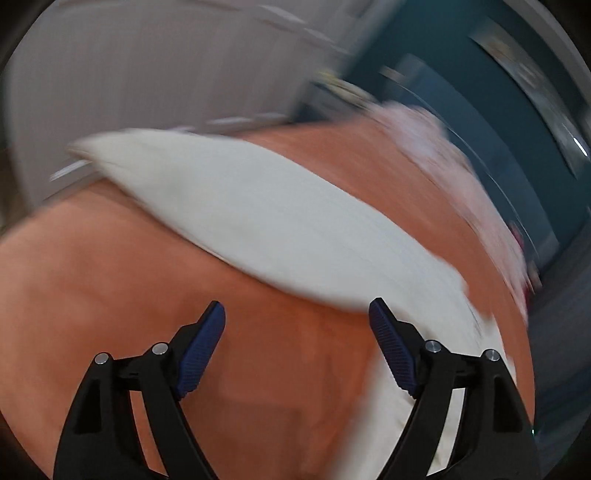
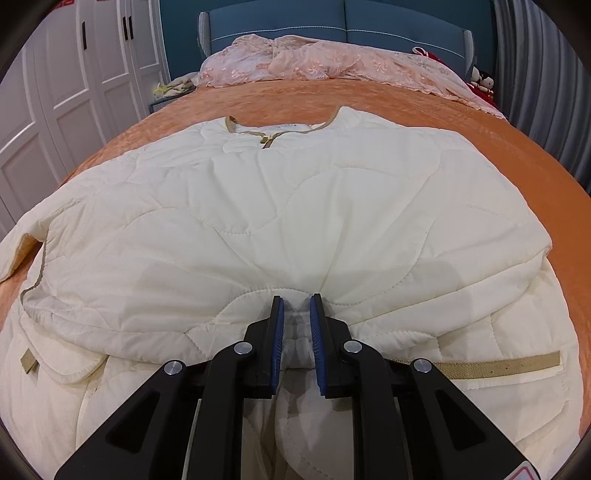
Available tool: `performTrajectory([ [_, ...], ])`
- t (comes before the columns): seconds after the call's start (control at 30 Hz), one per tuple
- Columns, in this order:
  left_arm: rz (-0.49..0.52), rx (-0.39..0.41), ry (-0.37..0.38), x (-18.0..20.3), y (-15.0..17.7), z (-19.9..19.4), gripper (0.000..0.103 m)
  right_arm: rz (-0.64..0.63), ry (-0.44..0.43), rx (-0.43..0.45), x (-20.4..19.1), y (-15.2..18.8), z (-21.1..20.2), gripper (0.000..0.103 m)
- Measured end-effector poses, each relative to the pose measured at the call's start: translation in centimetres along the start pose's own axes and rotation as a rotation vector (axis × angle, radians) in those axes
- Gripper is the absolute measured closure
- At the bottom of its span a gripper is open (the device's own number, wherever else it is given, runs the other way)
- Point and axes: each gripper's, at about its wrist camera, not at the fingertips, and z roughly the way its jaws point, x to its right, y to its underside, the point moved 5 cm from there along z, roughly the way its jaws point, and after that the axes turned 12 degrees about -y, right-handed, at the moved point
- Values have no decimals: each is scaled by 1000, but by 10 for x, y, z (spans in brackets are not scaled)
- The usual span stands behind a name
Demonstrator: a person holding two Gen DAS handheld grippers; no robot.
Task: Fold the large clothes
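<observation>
A cream quilted jacket [image 2: 295, 206] lies spread on the orange bedspread [image 2: 480, 140], collar at the far end and tan trim along its edges. My right gripper [image 2: 296, 306] is shut on a bunched fold of the jacket near its lower middle. In the blurred left wrist view the jacket [image 1: 258, 221] shows as a cream band across the orange bedspread [image 1: 110, 288]. My left gripper [image 1: 297, 314] is open and empty, above the bedspread just short of the jacket's edge.
A pink lace cover [image 2: 325, 59] lies bunched at the head of the bed against a teal headboard [image 2: 332, 18]. White wardrobe doors [image 2: 66, 85] stand on the left. A grey curtain [image 2: 543, 85] hangs on the right.
</observation>
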Motion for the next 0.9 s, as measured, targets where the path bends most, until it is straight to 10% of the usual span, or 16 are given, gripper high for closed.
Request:
performTrajectory([
  [0.2, -194, 7, -102, -92, -79, 42, 26, -17, 22, 0, -2, 1, 0, 89],
  [0.37, -222, -49, -39, -83, -92, 65, 91, -25, 34, -1, -3, 1, 0, 89],
  [0.67, 216, 182, 191, 109, -90, -57, 97, -8, 12, 6, -2, 0, -2, 89],
  [0.9, 601, 189, 494, 308, 33, -155, 97, 47, -56, 39, 5, -2, -11, 89],
])
